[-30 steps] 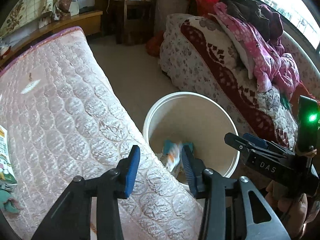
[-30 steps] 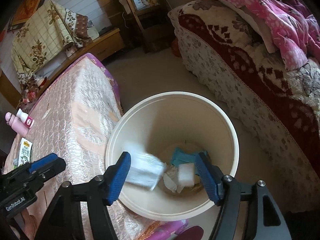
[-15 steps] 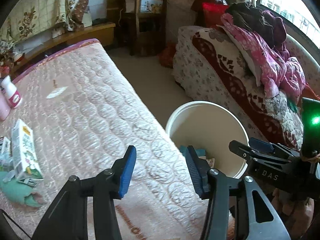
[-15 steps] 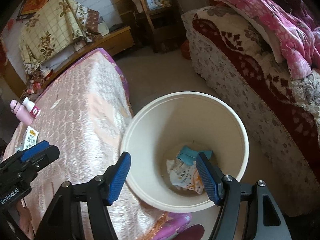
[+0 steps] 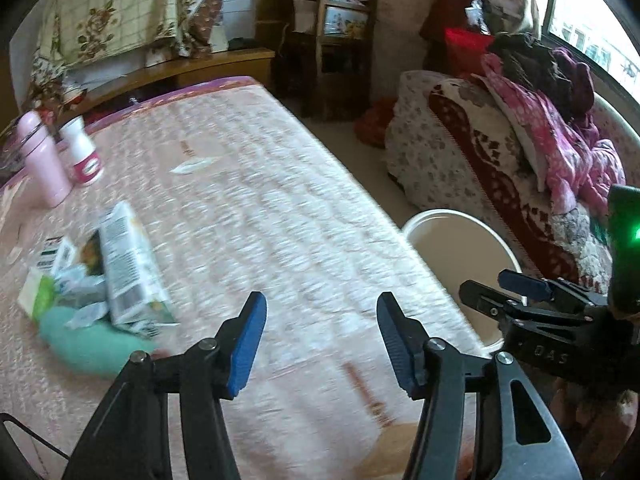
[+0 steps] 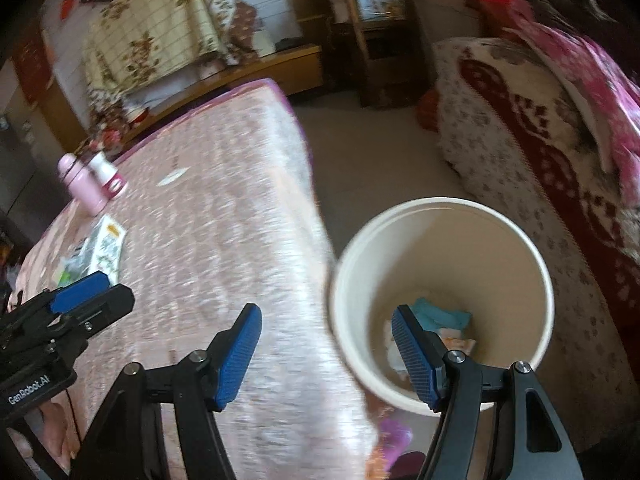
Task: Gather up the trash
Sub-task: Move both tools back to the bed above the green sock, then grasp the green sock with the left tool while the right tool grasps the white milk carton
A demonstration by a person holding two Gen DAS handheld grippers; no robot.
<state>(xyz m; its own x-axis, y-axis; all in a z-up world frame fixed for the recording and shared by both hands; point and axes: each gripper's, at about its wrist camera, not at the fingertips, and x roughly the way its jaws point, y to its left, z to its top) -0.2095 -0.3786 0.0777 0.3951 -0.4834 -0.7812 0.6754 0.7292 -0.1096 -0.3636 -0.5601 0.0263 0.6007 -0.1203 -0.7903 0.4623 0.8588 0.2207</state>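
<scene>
A cream round bin stands on the floor beside the pink quilted mattress; it also shows in the left wrist view. Crumpled teal and white trash lies at its bottom. On the mattress lie a printed carton, scraps and a teal cloth; the carton also shows in the right wrist view. My left gripper is open and empty above the mattress. My right gripper is open and empty over the mattress edge and bin rim.
A pink bottle and a white-and-pink bottle stand at the mattress's far left. A small white scrap lies mid-mattress. A sofa with pink bedding is right of the bin. A wooden shelf stands behind.
The white paper that was between my right fingers has dropped into the bin. Both grippers have swung left, away from the bin and over the mattress, bringing the carton pile into view.
</scene>
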